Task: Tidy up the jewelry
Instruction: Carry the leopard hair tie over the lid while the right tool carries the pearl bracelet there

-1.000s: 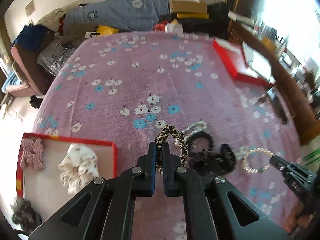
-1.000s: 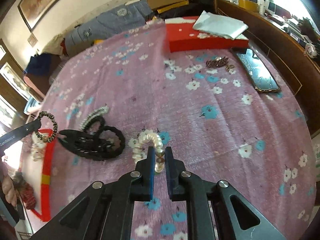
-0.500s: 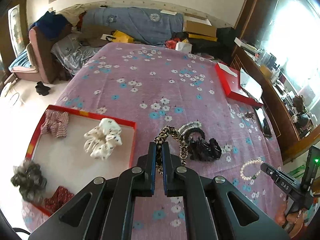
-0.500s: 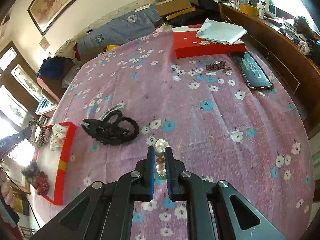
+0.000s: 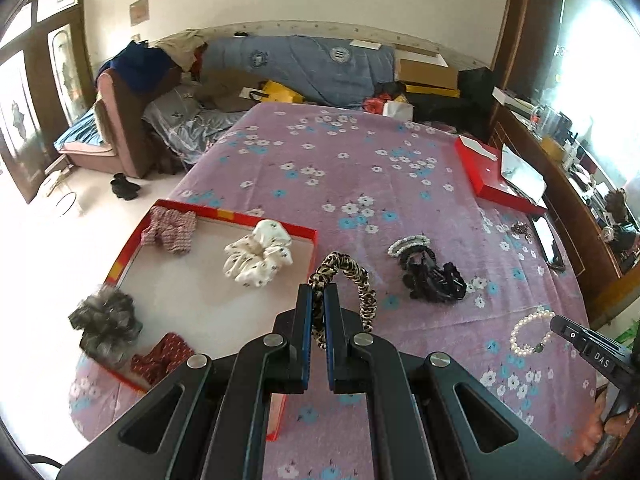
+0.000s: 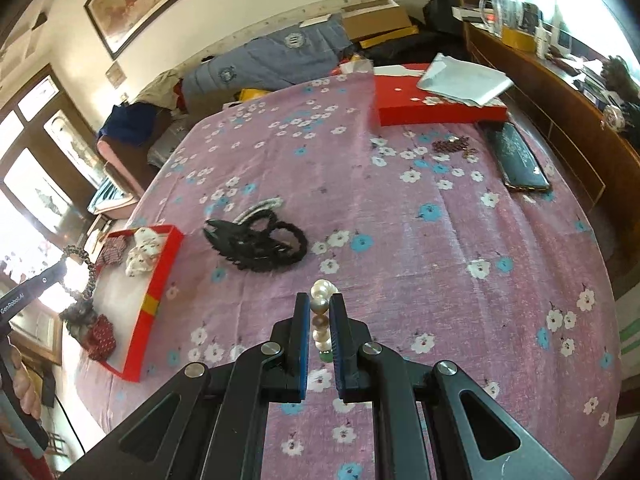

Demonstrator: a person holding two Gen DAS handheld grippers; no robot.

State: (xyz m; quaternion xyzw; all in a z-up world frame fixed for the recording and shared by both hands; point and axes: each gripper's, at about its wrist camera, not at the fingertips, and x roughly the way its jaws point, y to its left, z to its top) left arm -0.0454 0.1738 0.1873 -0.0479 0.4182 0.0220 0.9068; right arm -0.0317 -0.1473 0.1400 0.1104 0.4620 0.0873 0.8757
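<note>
My left gripper (image 5: 318, 294) is shut on a leopard-print hair band (image 5: 352, 270) and holds it above the bed, just right of the red tray (image 5: 120, 258). The tray holds a white scrunchie (image 5: 258, 256), a red patterned scrunchie (image 5: 170, 228), a grey furry one (image 5: 104, 322) and a dark red one (image 5: 160, 362). My right gripper (image 6: 320, 304) is shut on a pearl bracelet (image 6: 320, 308), lifted above the bedspread; it also shows in the left wrist view (image 5: 528, 332). Black hair ties and a claw clip (image 6: 256, 242) lie on the bed, with a pearl band (image 5: 408, 242) beside them.
A red box lid (image 6: 436, 110) with white paper on it lies at the far right of the bed. A dark phone (image 6: 516, 158) and a small brown chain (image 6: 452, 146) lie near the right edge. A wooden cabinet (image 6: 560, 92) runs along the right side.
Both grippers have risen well above the bed with their items. The left gripper has moved left toward the red tray, which now shows fully.
</note>
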